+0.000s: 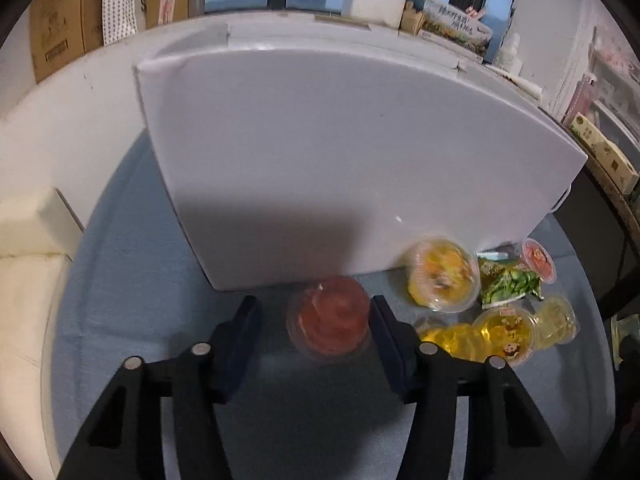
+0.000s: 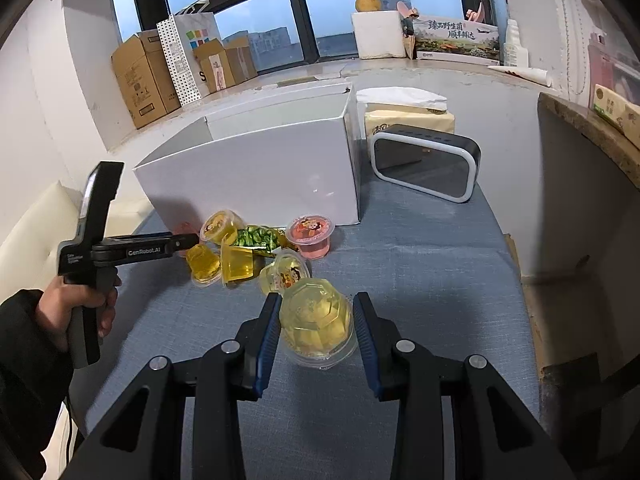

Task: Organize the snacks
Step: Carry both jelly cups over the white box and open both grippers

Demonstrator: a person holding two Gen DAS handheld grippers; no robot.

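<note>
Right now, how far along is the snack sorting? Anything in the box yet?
Nothing looks packed: what shows of the white box inside is bare, though its floor is hidden. In hand: the left gripper is open around a red jelly cup, one finger touching it; the right gripper brackets a clear yellow jelly cup, not clearly clamped. Left: the other jelly cups and a green packet on the cloth.
</note>
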